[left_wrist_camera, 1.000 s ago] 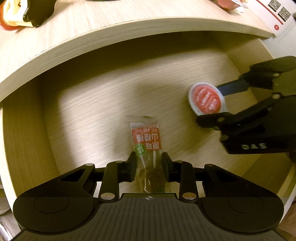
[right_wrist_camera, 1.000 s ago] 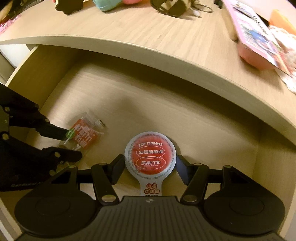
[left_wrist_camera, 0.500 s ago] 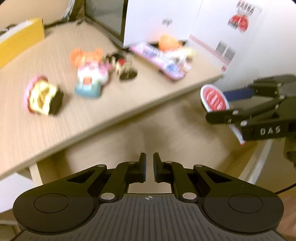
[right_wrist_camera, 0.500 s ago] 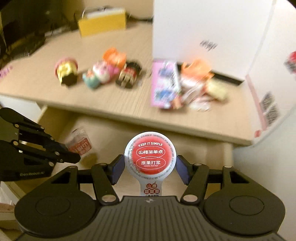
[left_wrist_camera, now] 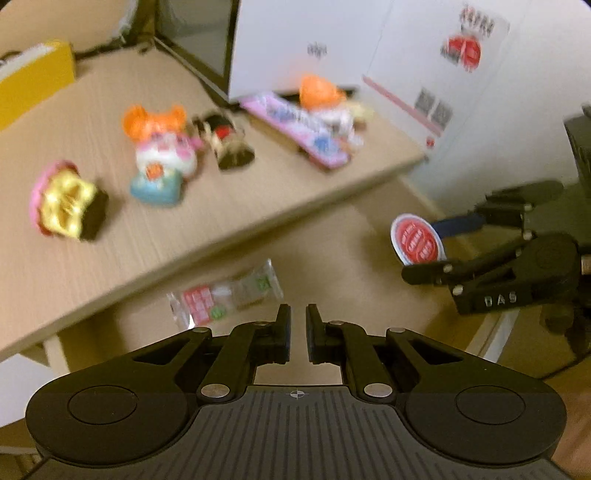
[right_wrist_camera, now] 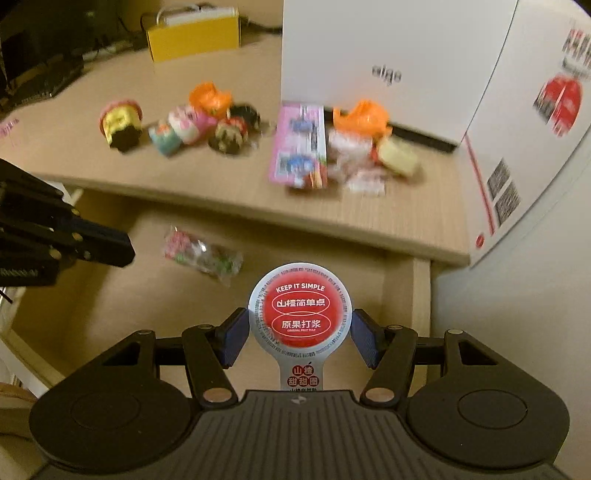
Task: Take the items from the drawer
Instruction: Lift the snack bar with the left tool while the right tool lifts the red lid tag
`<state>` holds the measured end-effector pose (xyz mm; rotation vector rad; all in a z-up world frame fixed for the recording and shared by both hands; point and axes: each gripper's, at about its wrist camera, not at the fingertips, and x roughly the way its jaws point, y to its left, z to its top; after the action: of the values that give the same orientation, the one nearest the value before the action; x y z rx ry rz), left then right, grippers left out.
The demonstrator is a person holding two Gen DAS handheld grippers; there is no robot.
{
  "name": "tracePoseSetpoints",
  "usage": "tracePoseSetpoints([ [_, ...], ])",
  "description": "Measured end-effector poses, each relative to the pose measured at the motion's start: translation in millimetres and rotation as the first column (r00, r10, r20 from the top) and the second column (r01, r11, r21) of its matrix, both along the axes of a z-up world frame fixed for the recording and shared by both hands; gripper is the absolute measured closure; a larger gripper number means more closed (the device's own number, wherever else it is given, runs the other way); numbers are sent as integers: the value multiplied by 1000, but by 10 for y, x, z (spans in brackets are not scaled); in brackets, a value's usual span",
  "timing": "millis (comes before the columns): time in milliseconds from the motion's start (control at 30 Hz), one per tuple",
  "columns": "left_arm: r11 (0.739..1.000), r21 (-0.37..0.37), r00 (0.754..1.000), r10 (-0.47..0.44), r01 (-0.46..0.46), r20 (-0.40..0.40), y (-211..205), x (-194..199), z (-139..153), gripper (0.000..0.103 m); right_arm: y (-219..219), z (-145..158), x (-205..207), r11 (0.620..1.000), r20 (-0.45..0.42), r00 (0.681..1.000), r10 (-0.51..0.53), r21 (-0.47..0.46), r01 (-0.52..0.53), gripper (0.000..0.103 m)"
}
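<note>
We hold the right gripper (right_wrist_camera: pixel 300 334) clamped on a round red-lidded snack cup with a white rim and a printed pull tab (right_wrist_camera: pixel 300 314); its blue-padded fingers (right_wrist_camera: pixel 232 341) press the cup at 9 and 3 o'clock of the lid, and the tab hangs toward 6 o'clock. In the left wrist view this same cup (left_wrist_camera: pixel 417 240) appears at 3 o'clock, gripped in the right gripper (left_wrist_camera: pixel 430 245), above the open light-wood drawer (left_wrist_camera: pixel 354 258). Our left gripper (left_wrist_camera: pixel 297 326) carries nothing: its jaws stand nearly together with a narrow gap between the black pads, and only the drawer floor shows through that gap. A clear plastic snack packet with a red and green label (left_wrist_camera: pixel 225 299) lies in the drawer just beyond the left fingertips, toward 11 o'clock, apart from them; the right wrist view places the same packet (right_wrist_camera: pixel 201 254) at 10 o'clock from the held cup, on the drawer floor (right_wrist_camera: pixel 110 302) below the front edge of the light-wood desk top (right_wrist_camera: pixel 369 210). On the desk top we see a row of small colourful toy figures (right_wrist_camera: pixel 177 125), a pink printed flat package (right_wrist_camera: pixel 300 146), an orange plastic bag (right_wrist_camera: pixel 360 116), a yellow box (right_wrist_camera: pixel 194 33) at 11 o'clock and a tall white carton (right_wrist_camera: pixel 388 59) at 1 o'clock. Both views are motion-blurred, so the label text on the packet cannot be read.
</note>
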<state>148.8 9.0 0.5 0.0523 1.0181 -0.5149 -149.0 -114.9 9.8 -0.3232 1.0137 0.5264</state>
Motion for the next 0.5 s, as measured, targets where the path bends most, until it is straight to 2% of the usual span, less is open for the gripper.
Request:
tracePoseSetpoints([
  [100, 994, 97, 997, -55, 50, 52, -51, -16, -294, 88, 19, -176, 64, 1000, -58, 998, 16, -1, -16, 42],
  [200, 986, 143, 992, -95, 83, 84, -117, -17, -530, 87, 62, -366, 104, 1000, -110, 994, 26, 7, -25, 42],
  [333, 964, 222, 988, -152, 147, 4, -283, 63, -811, 85, 90, -616, 128, 1000, -134, 991, 18, 13, -17, 42],
  [500, 939, 273, 978, -205, 207, -38, -386, 114, -932, 84, 73, -798, 149, 999, -166, 986, -3, 31, 8, 42],
])
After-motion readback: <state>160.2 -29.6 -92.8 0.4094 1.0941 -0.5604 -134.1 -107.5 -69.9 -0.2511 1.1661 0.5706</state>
